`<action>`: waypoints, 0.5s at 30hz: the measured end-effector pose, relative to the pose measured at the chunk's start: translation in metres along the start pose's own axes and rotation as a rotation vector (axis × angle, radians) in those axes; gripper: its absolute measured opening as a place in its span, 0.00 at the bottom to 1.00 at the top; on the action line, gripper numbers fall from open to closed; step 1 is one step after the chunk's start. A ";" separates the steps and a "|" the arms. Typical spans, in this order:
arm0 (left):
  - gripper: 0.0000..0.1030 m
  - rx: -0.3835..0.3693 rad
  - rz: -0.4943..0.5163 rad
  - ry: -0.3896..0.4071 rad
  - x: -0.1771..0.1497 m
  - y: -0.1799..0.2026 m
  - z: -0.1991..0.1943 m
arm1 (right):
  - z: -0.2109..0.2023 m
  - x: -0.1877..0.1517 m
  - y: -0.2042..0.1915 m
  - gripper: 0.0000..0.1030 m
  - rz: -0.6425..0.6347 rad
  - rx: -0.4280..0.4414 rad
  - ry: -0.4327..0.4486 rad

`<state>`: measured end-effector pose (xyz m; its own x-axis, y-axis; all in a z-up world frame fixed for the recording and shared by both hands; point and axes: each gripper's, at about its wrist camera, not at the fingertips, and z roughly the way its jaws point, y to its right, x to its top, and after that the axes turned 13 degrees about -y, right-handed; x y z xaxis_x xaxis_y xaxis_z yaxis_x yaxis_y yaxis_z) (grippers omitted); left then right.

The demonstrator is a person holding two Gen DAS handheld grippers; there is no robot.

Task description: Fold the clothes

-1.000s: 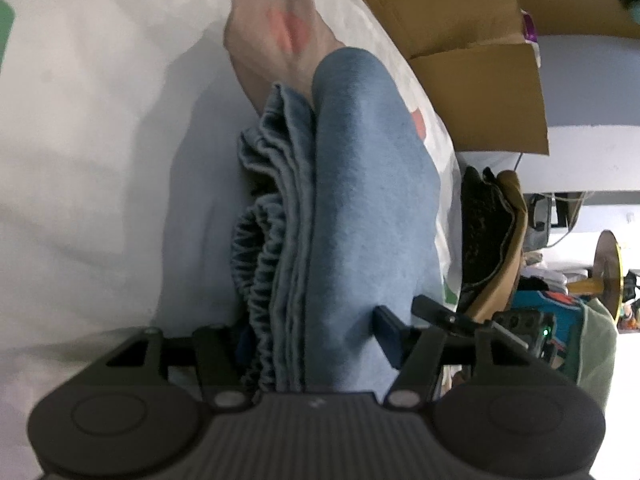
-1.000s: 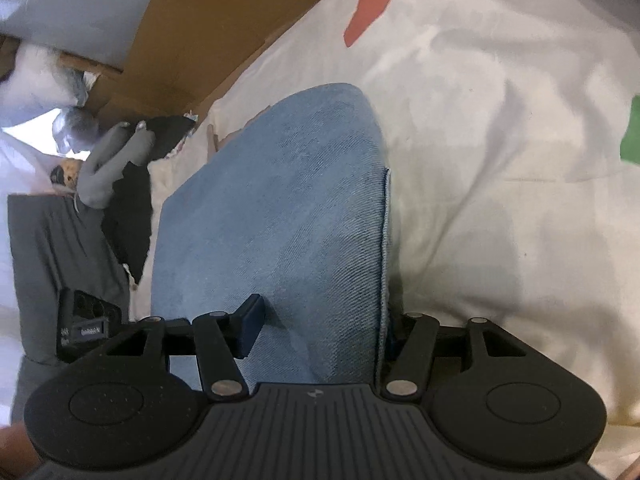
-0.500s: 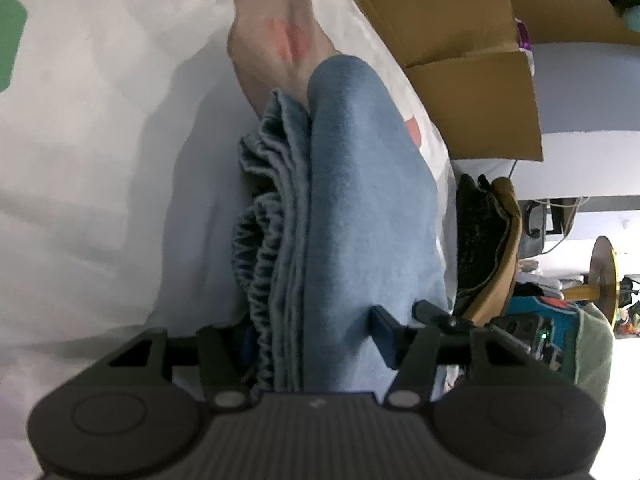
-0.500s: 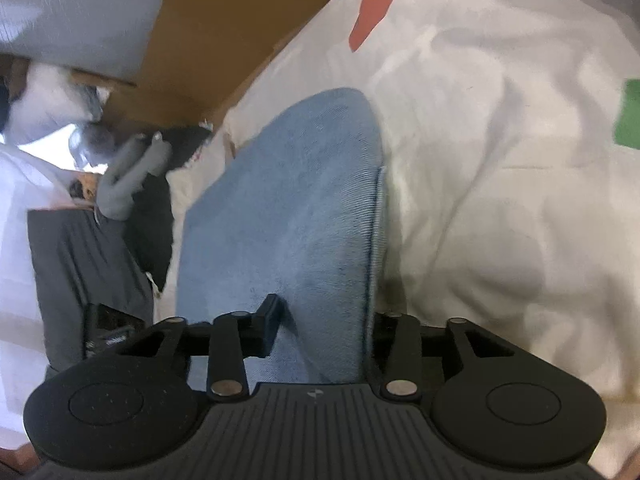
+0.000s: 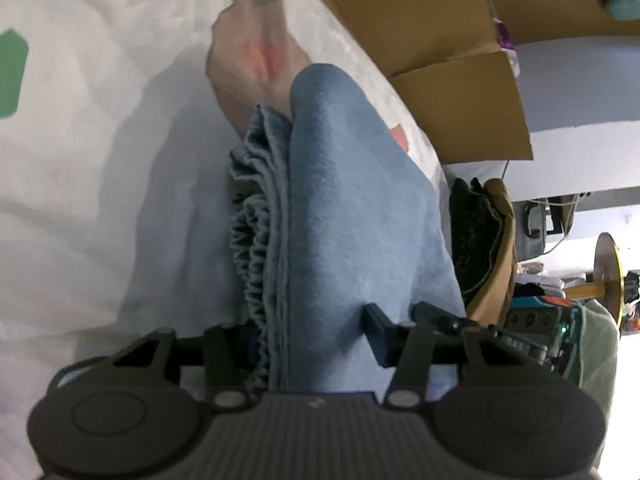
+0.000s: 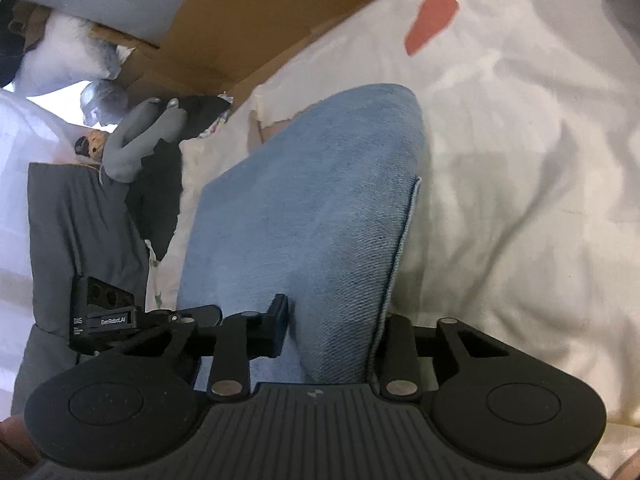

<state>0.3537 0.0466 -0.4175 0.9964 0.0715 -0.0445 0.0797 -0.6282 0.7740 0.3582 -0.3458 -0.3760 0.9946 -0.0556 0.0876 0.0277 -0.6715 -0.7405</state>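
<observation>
1. Both black two-finger grippers have the folded light-blue denim garment (image 5: pixel 352 216) between their fingers, and the jaws of each have just been closing on it.
2. Left gripper (image 5: pixel 308 332): its right finger presses into the top layer of the fold, while its left finger is hidden behind the gathered, elasticated edge (image 5: pixel 256 292) of the stack, so the grip looks closed on the cloth.
3. Right gripper (image 6: pixel 332 332): its narrowed jaws pinch the near end of the same garment, with the stitched hem (image 6: pixel 404 240) running along its right finger.
4. The garment lies on a wrinkled white sheet (image 6: pixel 520 160) printed with a red patch (image 6: pixel 430 20) and a green patch (image 5: pixel 12 74).
5. Brown cardboard boxes (image 5: pixel 440 60) stand beyond the sheet's far edge.
6. A grey stuffed toy (image 6: pixel 140 140) rests on dark clothing (image 6: pixel 88 240) to the left in the right wrist view.
</observation>
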 end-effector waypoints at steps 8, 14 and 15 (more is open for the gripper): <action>0.50 0.053 0.008 0.009 -0.004 0.012 -0.006 | -0.007 -0.011 -0.009 0.23 0.006 -0.034 0.017; 0.48 0.075 0.008 0.014 -0.002 0.028 -0.009 | -0.017 -0.012 -0.013 0.20 0.023 -0.053 0.047; 0.48 0.078 0.014 0.015 -0.002 0.030 -0.011 | -0.019 -0.012 -0.015 0.20 0.024 -0.062 0.050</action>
<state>0.3533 0.0360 -0.3869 0.9970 0.0738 -0.0245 0.0687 -0.6876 0.7228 0.3435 -0.3492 -0.3536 0.9886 -0.1084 0.1045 -0.0042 -0.7136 -0.7005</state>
